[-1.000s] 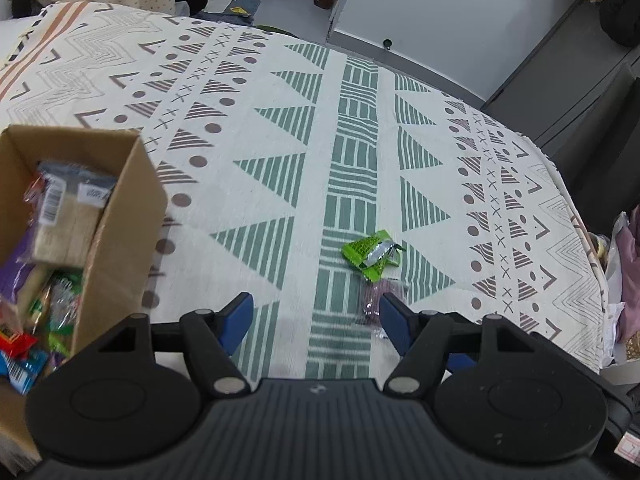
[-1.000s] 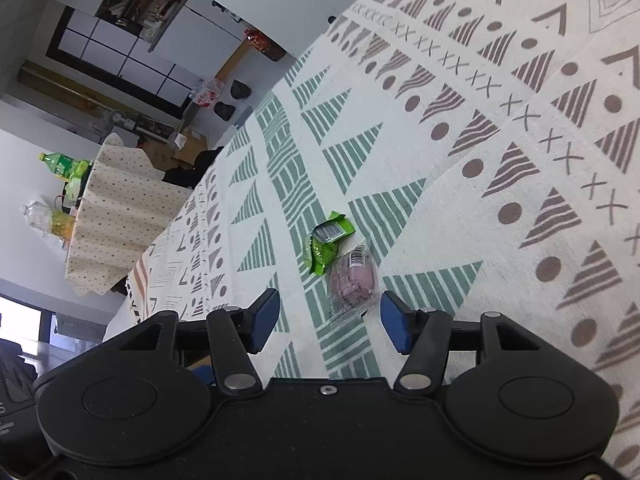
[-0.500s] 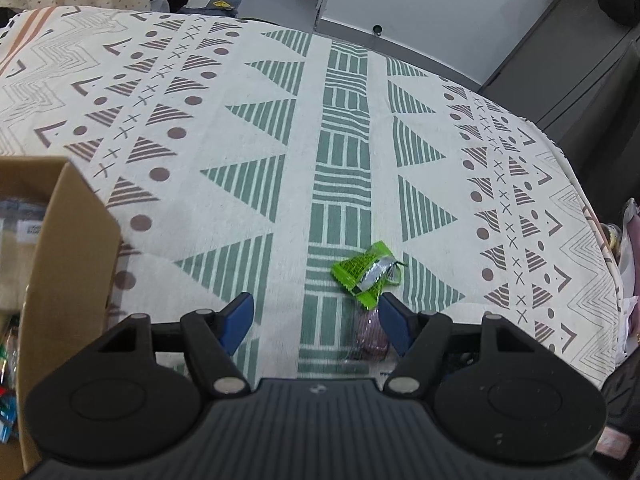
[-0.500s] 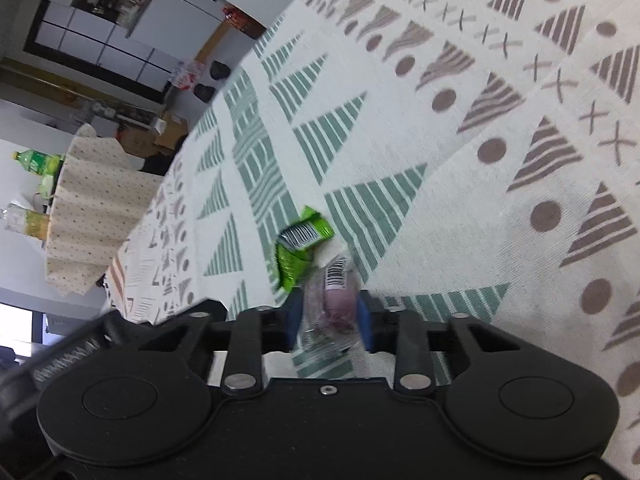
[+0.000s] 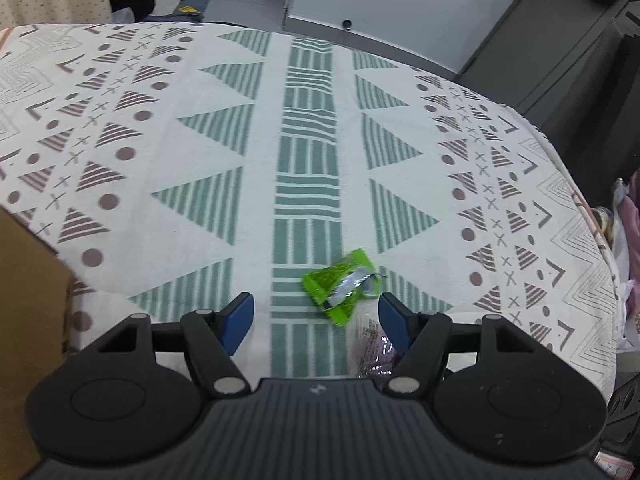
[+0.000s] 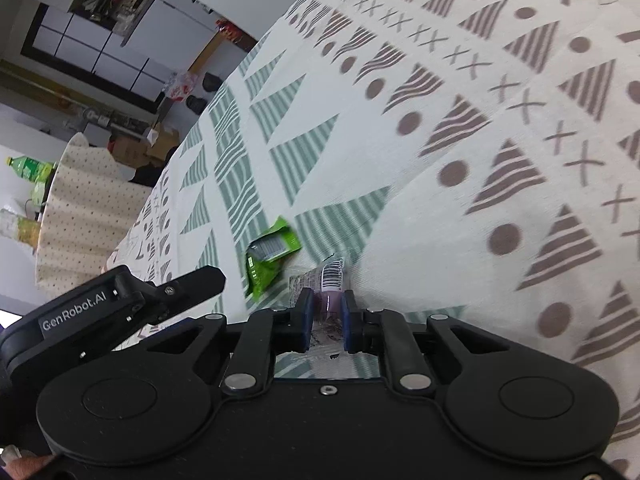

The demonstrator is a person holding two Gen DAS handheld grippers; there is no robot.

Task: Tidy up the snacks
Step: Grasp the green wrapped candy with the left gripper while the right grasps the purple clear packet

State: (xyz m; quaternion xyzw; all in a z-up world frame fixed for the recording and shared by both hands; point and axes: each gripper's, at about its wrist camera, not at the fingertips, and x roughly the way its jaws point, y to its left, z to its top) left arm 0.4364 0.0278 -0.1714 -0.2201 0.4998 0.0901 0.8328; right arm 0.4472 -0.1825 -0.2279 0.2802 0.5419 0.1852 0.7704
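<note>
While left claw [image 5: 316, 318] gapes, right claw [image 6: 324, 320] pinches purple snack [image 6: 330, 292] beside green packet [image 6: 270, 258].

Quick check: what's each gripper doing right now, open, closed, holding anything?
Left gripper: open, holding nothing, above the tablecloth near the green snack packet.
Right gripper: closed on the clear purple snack packet.

The cardboard box [image 5: 28, 320] is cut off by the left edge. The purple snack packet [image 6: 330, 292] is half hidden between the right gripper's [image 6: 325, 320] pads; its label is unreadable.
</note>
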